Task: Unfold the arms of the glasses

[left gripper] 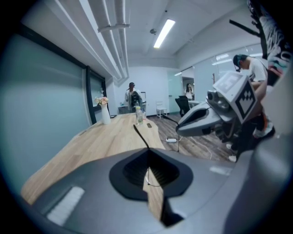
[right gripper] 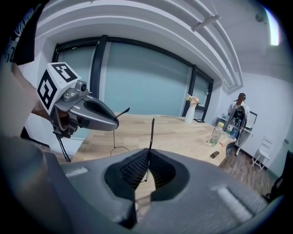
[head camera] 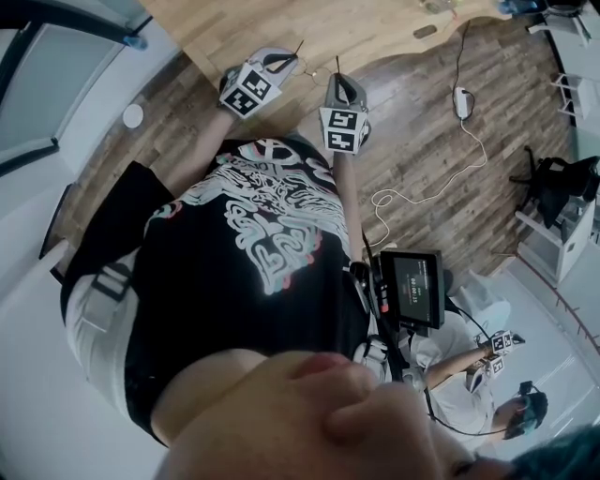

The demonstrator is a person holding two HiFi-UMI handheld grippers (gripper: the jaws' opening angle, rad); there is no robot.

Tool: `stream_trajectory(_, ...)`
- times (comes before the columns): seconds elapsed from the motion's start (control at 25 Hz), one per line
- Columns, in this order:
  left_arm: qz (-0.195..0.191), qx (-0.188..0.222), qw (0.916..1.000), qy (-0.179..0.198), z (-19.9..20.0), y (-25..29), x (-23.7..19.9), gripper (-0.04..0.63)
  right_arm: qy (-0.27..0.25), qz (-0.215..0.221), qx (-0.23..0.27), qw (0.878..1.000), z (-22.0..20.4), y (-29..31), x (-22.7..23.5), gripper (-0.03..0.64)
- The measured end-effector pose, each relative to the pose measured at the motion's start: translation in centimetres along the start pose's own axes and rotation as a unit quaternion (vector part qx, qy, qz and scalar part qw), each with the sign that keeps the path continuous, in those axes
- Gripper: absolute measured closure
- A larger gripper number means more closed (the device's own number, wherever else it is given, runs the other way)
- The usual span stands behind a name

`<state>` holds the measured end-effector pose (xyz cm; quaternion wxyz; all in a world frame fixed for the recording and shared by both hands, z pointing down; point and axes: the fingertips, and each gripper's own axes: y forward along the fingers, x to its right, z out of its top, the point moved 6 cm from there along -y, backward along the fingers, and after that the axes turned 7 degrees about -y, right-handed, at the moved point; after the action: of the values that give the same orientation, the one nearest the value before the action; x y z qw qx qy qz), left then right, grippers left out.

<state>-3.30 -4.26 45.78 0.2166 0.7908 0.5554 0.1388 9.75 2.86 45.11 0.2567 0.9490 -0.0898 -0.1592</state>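
The glasses are thin wire-rimmed with black arms. My left gripper (left gripper: 148, 153) is shut on one black arm (left gripper: 141, 135), which sticks out past the jaws; a wire lens rim (left gripper: 154, 184) shows between them. My right gripper (right gripper: 149, 153) is shut on the other arm (right gripper: 151, 131), which stands upright from its jaws. In the right gripper view the left gripper (right gripper: 114, 123) is up at the left, with a wire rim (right gripper: 120, 148) hanging below it. In the head view both grippers (head camera: 283, 64) (head camera: 341, 82) are held close together over the edge of the wooden table (head camera: 281, 28).
On the long table stand a bottle (right gripper: 215, 133), a phone (right gripper: 214, 155) and a vase of flowers (right gripper: 190, 112). People stand at the room's far end (left gripper: 132, 95). Another person with grippers (head camera: 487, 361) is behind me. A cable and power strip (head camera: 461, 98) lie on the floor.
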Motion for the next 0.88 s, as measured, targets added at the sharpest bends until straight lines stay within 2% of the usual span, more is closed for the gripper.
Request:
stream_trajectory(0.12,0.003,-0.005,0.9999,0.008,-0.9,0.4,0.2,0.603,0.001,0.000,0.001,1.000,-0.3,0.0,-0.2,0.614)
stream_trajectory(0.32,0.000,0.000,1.0000,0.002,-1.4,0.3,0.2,0.604,0.006,-0.001,0.001,1.000,-0.8,0.0,-0.5,0.614)
stream_trajectory(0.88,0.004,-0.006,1.0000,0.002,-1.4,0.3,1.3,0.603,-0.008,-0.004,0.007,1.000,-0.7,-1.0,-0.4,0.614)
